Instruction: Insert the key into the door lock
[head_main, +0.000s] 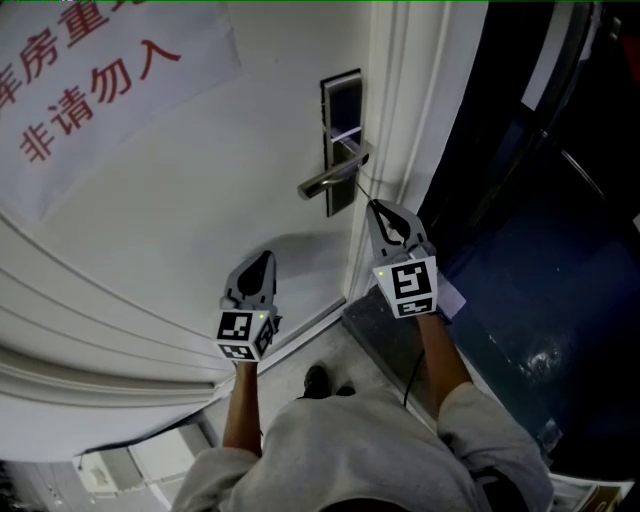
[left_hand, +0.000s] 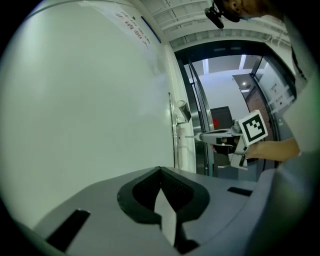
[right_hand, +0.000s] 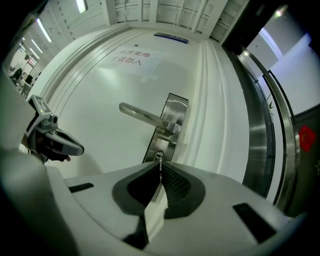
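Filling most of the head view: white door (head_main: 200, 220), paper sign (head_main: 90, 80) with red characters at upper left. Metal lock plate (head_main: 342, 110) sits near the door's edge, lever handle (head_main: 328, 181) jutting left from it. Left gripper (head_main: 263, 262) hangs below the handle, apart from the door hardware, jaws pressed together on nothing. Right gripper (head_main: 380, 210) points at the plate's lower end, jaws clamped on the key (right_hand: 159, 170). Key tip lies at the keyhole (right_hand: 158, 156); whether it has entered, cannot tell.
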